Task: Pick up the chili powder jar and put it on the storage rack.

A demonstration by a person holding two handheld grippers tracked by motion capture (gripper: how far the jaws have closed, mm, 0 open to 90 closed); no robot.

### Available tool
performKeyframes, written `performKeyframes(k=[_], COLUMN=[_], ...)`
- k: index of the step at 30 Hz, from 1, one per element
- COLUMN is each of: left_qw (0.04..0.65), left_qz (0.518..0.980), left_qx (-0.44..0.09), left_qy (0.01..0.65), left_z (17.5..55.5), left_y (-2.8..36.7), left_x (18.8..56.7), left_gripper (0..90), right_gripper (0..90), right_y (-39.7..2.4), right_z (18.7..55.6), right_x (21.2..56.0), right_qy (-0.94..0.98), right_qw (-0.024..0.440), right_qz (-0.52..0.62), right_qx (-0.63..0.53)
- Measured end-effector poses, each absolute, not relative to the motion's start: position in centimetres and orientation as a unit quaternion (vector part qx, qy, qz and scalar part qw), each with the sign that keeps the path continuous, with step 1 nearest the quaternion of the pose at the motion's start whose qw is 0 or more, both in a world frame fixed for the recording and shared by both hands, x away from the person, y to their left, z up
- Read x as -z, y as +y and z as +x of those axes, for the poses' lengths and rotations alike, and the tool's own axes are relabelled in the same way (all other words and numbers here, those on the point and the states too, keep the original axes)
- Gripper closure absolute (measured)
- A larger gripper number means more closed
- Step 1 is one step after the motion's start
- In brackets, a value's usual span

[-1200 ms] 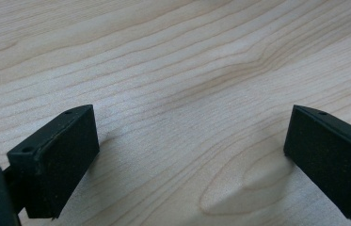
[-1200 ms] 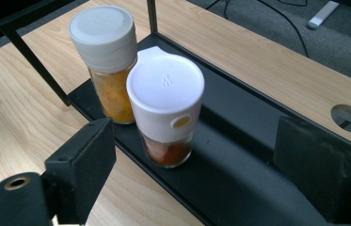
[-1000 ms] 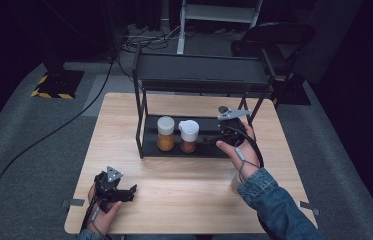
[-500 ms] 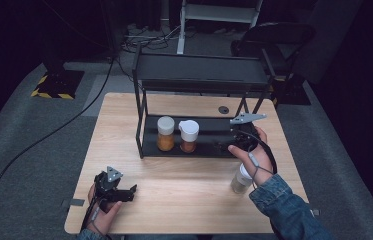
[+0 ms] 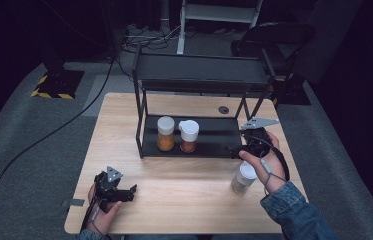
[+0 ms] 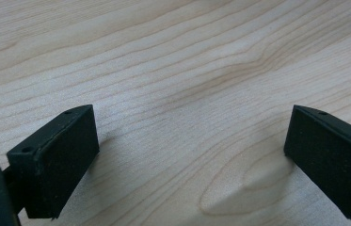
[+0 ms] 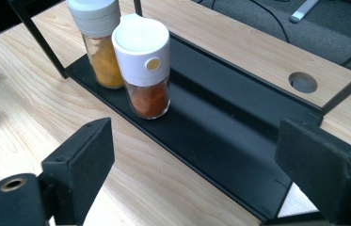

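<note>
A black two-tier shelf stands on the wooden table. On its lower tray are two spice jars: a grey-lidded one with yellow powder and a white-lidded one with red-orange powder. A third jar with a white lid stands upright on the table beside the right hand. My right gripper hovers at the tray's right front end, open, with nothing between its jaws. My left gripper rests near the front left edge, open over bare wood.
A round cable hole sits in the table behind the shelf. The shelf's thin black legs frame the tray. A chair and cables lie on the floor beyond the table.
My right gripper has drawn away from the jars, to the right along the tray front. The third jar on the table, covered by the hand before, has come into sight. The left gripper kept still.
</note>
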State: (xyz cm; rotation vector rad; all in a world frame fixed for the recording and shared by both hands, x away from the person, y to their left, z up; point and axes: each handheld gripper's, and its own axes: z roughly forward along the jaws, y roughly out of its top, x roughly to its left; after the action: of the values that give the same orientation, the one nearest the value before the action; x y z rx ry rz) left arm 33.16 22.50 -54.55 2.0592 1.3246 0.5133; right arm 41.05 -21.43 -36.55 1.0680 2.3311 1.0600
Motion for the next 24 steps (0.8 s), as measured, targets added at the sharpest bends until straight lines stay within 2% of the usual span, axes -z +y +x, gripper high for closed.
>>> performKeyframes(k=[24], left_qw=[0.315], left_qz=[0.781], left_qx=[-0.195], left_qy=[0.502], left_z=[33.2], left_y=[22.5], left_x=[54.6], left_gripper=[3.3], right_gripper=[11.1], right_y=[-24.6], right_z=[37.6], right_x=[37.7], right_qy=[0.821], right_qw=[0.184], right_qz=[0.393], right_qx=[-0.372])
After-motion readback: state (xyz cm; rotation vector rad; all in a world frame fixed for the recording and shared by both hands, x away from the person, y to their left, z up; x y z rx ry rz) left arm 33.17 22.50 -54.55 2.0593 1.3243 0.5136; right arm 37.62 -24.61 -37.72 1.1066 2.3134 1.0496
